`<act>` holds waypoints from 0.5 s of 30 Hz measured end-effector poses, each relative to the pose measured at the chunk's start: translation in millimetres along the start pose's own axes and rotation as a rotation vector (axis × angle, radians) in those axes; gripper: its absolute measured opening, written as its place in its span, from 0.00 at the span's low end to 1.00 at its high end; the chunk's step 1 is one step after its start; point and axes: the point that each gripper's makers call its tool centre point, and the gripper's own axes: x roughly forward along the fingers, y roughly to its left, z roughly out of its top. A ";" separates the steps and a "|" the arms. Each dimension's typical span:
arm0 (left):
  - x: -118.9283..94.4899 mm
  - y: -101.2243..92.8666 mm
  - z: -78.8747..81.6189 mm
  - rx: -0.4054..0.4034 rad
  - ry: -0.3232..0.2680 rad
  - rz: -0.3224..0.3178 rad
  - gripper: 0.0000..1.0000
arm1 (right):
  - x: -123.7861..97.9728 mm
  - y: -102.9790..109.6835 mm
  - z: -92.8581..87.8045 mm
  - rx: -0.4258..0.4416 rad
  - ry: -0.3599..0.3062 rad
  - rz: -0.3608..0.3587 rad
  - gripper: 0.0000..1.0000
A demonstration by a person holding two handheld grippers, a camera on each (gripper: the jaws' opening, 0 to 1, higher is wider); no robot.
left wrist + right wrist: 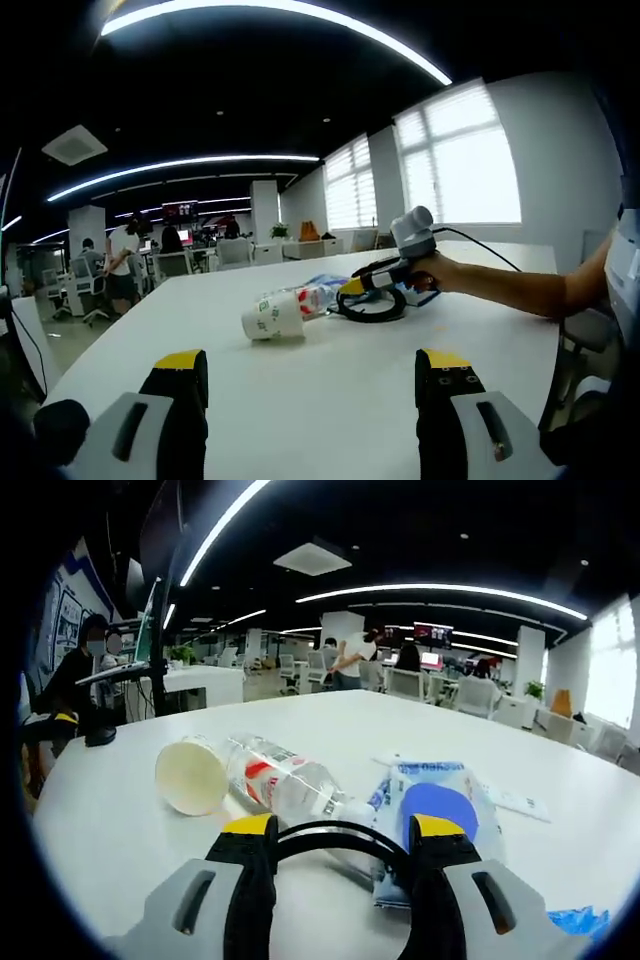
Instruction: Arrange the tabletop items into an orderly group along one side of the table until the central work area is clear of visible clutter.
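Here, my right gripper [343, 832] sits low over the white table [120, 830], its yellow-tipped jaws spread wide with a loop of black cable [340, 832] lying between them; the jaws straddle the loop without closing on it. Just past the tips lies a clear plastic bottle [290, 783] on its side, red-and-white label up, and a paper cup [190, 775] on its side touches the bottle's far end, open mouth turned toward my camera. Beside the bottle, beyond my right jaw, lies a blue-and-white packet [437, 798], with a thin white strip [510, 800] near it and a scrap of blue [580, 921] toward the near edge.

My left gripper [312, 372] hovers well back from all this, jaws wide apart with only bare table [320, 400] between them. From there I see the right gripper [355, 285] held in my hand [440, 272], its tips at the cable coil [370, 305], and the cup [275, 315] lying just beside it toward the middle of the table, the bottle [315, 298] behind it.

Office desks and seated and standing people fill the room beyond the far edge.
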 end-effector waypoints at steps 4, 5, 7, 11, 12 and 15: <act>0.6 -1.3 0.1 -0.003 0.001 -0.002 0.85 | -0.8 -0.8 -2.2 0.024 0.004 0.007 0.50; 0.6 -1.5 0.1 -0.004 0.001 -0.002 0.85 | -1.0 -0.4 -2.3 0.024 0.004 0.008 0.50; 1.2 -2.3 0.0 -0.005 0.002 -0.002 0.85 | -1.3 0.8 -2.6 0.019 0.006 0.011 0.50; 1.4 -4.2 0.7 -0.004 0.001 -0.002 0.85 | -1.2 2.9 -4.2 0.025 0.015 0.018 0.50; 1.1 -4.4 0.9 -0.005 -0.001 -0.002 0.85 | -1.4 3.0 -4.7 0.027 0.017 0.019 0.50; -0.2 -3.3 0.1 -0.008 0.003 0.002 0.85 | -2.1 4.6 -7.5 0.034 0.028 0.029 0.49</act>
